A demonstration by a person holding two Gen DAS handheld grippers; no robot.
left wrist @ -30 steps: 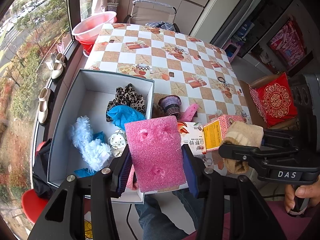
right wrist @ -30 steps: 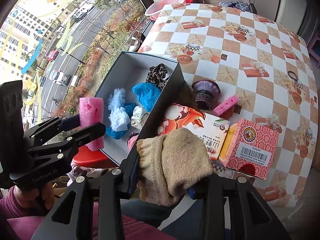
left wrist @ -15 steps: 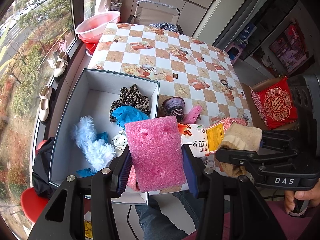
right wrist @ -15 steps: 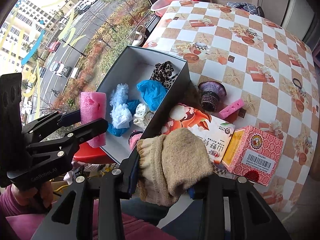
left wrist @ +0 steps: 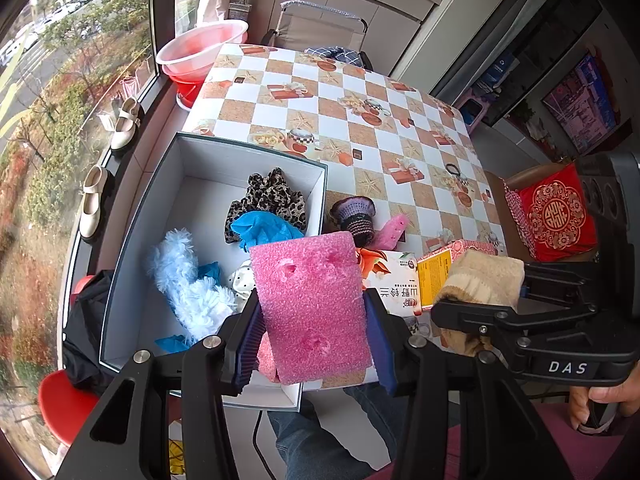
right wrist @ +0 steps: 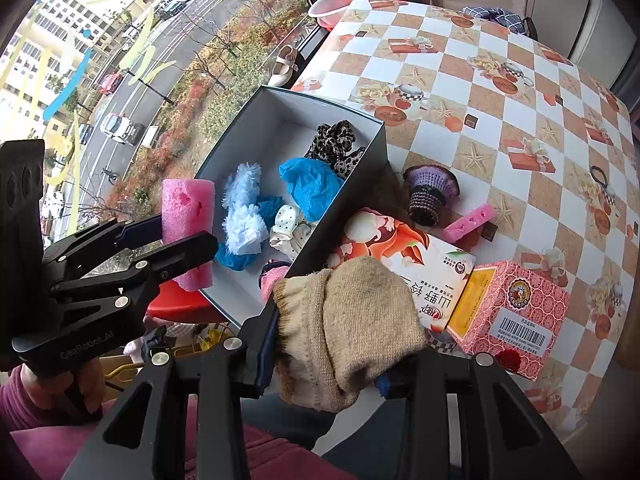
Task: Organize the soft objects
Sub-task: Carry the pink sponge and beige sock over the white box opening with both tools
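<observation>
Left tongs (left wrist: 312,344) pinch a pink, pitted foam block (left wrist: 312,304), held upright above the near edge of the grey box (left wrist: 256,152). Right tongs (right wrist: 328,356) pinch a beige ribbed knit sock (right wrist: 352,320), bunched, over the near table (right wrist: 500,80) edge. Ahead of the left tongs, the box holds fluffy and crumpled soft items.

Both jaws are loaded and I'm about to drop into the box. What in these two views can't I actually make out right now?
- Near inside corner of the grey cardboard box: left wrist view, hidden behind the pink foam block.
- Small pink soft item in the box: both views, mostly covered by foam or the beige knitted sock.
- White printed carton: sock overlaps its near end.
- Tabletop's near edge: hidden by both grippers.
</observation>
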